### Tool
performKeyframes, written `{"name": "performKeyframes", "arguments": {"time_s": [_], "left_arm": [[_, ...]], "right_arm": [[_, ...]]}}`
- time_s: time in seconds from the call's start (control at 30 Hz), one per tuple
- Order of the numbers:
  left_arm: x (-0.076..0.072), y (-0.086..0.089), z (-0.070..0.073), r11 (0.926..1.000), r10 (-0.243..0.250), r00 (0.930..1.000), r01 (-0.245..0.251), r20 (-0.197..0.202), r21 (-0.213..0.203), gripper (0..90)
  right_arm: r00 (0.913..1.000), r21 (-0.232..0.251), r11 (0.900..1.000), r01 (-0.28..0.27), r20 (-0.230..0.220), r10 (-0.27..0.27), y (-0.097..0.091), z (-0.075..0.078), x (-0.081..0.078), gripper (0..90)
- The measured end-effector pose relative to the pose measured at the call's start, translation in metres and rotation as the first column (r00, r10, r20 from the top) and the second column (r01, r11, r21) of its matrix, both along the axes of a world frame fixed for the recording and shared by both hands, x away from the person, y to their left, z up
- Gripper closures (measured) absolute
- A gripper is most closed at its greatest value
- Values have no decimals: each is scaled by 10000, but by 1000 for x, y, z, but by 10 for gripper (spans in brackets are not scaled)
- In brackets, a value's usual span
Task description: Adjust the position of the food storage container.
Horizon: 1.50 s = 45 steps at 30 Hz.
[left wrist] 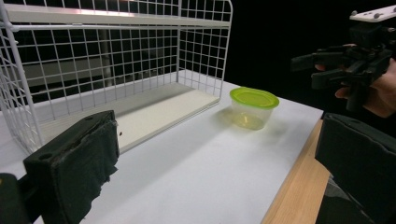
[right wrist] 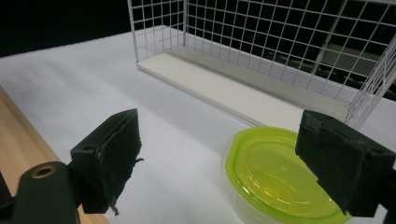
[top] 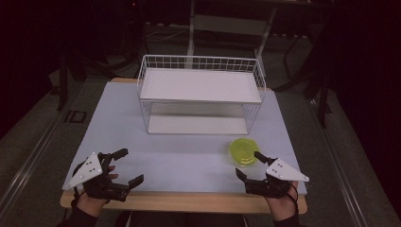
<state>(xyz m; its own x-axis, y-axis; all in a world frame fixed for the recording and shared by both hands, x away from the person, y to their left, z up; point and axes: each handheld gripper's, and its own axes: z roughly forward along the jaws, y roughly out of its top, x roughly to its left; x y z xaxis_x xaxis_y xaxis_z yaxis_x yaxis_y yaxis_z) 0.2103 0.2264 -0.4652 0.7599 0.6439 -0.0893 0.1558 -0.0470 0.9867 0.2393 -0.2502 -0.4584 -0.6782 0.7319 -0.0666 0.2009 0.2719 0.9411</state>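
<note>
A clear tub with a yellow-green lid (top: 243, 151) stands on the white mat at the front right, in front of the white wire rack (top: 201, 94). My right gripper (top: 249, 164) is open just in front of the tub, one jaw beside its near right edge and nothing between the jaws. From the right gripper view the tub (right wrist: 280, 177) lies close ahead, partly behind the right jaw of that gripper (right wrist: 229, 163). At the front left corner my left gripper (top: 130, 166) is open and holds nothing. In the left gripper view (left wrist: 215, 172) the tub (left wrist: 253, 107) stands farther off.
The wire rack (left wrist: 116, 70) has two white shelves, both bare, and an open front facing me. The wooden table edge (top: 189, 201) runs along the front under both hands. In the left gripper view the other hand and its gripper (left wrist: 327, 70) show at upper right.
</note>
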Motion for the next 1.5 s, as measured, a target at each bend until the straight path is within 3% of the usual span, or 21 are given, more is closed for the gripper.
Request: {"name": "performKeyframes", "arguments": {"time_s": [0.23,0.37,0.47,0.6,0.67,0.73,0.8,0.93,1.03,1.1,1.33,1.5], "left_arm": [[-1,-1,0,10000,-21,10000,21,74,50,6],[-1,-2,0,9999,-118,9999,118,42,110,6],[0,-3,-1,9998,-170,9999,169,19,122,6],[0,-2,-1,9998,-175,9998,175,12,78,6],[0,-2,-1,9998,-182,9998,182,0,64,6],[0,-3,-1,9998,-183,9998,183,6,72,6],[0,-3,-1,9998,-201,9998,201,6,54,6],[1,-3,-2,9998,-193,9998,194,-26,72,6],[1,-4,-2,9998,-194,9998,194,-23,76,6],[1,-4,-2,9998,-199,9998,199,-36,82,6],[1,-4,-2,9998,-200,9998,200,-43,77,6],[1,-4,-2,9997,-214,9998,214,-42,140,6]], "right_arm": [[9988,-286,9989,-359,331,369,13,12,-9,138],[9955,156,9959,-891,331,886,14,27,-10,133],[9894,116,9942,-1071,998,1054,13,40,-10,135],[9929,269,9970,-724,969,695,7,62,-9,138],[9920,31,9991,-416,1190,410,3,70,-6,133],[9927,74,9990,-452,1120,441,-1,74,-1,111],[9954,186,9997,-145,952,127,-4,77,5,113],[9974,-235,9993,282,676,-266,-15,75,20,215],[9980,-307,9980,557,320,-547,-25,69,31,366],[9983,-190,9983,544,-182,-547,-33,64,39,530],[9845,-787,9893,1226,-1166,-1313,-48,44,63,879],[9656,-1180,9807,1562,-1909,-1767,-57,24,78,900]]}}
